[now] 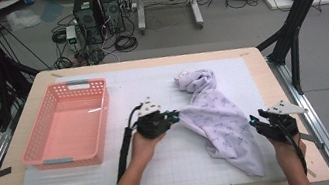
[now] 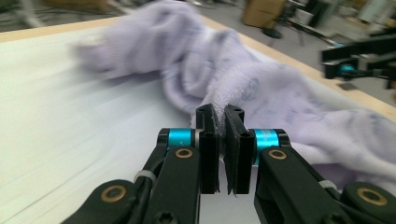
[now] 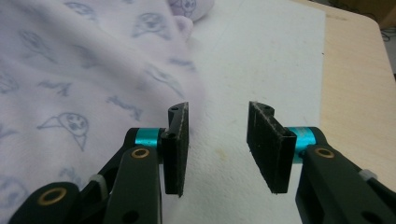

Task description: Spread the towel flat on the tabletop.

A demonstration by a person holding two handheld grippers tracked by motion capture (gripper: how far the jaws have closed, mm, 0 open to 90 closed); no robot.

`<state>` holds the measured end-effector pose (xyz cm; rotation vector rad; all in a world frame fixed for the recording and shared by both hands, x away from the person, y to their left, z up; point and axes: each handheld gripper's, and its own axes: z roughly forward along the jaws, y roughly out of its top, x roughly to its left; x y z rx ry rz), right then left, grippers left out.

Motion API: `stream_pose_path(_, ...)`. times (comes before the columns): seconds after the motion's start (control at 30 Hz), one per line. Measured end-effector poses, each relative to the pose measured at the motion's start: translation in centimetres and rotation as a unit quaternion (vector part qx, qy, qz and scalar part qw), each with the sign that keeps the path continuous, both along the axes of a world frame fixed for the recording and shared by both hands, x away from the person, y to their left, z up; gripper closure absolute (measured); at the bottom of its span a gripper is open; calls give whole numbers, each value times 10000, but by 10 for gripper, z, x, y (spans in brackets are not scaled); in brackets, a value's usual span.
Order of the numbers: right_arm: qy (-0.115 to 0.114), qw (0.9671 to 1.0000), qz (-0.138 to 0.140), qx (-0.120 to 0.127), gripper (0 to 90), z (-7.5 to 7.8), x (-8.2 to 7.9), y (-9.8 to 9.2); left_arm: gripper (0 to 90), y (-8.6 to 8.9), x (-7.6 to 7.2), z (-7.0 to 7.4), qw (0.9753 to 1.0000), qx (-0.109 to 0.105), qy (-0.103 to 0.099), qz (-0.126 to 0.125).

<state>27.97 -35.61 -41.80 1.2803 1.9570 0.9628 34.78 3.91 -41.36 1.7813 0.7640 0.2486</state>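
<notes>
Left gripper (image 2: 219,122) clamps a fold of the lilac printed cloth (image 1: 217,114), which lies crumpled on the white mat (image 1: 173,157), spreading ahead and right of its jaws. Right gripper (image 3: 218,120) is parted and holds nothing; the cloth edge sits just beside its left jaw. Judgement: slide it sideways onto that edge, then close before lifting. Pink basket (image 1: 35,152) sits well behind the left gripper.

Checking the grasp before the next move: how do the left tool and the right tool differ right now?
The left tool is shut on a fold of the lilac cloth; the right tool is open, holding nothing. The left tool sits at the cloth's left edge near mid-table, while the right tool is at the cloth's right edge, over the white mat. Both have black jaws and teal bands.
</notes>
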Motion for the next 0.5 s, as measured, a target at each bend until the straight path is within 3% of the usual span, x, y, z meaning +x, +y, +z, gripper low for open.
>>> stream_pose_path(0.03,0,10000,0,0,584,0,0,0,848,0,0,0,10000,0,0,0)
stream_pose_path(0.1,21,10000,46,13,586,0,1,2,849,21,2,-2,9996,31,19,290)
stream_pose_path(0.2,63,9999,109,-5,594,-2,2,5,850,49,7,-4,9964,101,41,836)
stream_pose_path(0.27,94,9998,158,-6,595,-3,3,8,849,60,11,-4,9904,113,31,1377)
stream_pose_path(0.33,95,9998,190,1,595,-4,4,8,849,66,14,-6,9852,138,56,1710)
stream_pose_path(0.37,125,9996,239,7,595,-4,5,11,846,66,15,-7,9841,143,74,1771)
stream_pose_path(0.5,218,9983,544,62,600,-7,8,19,708,60,9,-13,9877,220,6,1549)
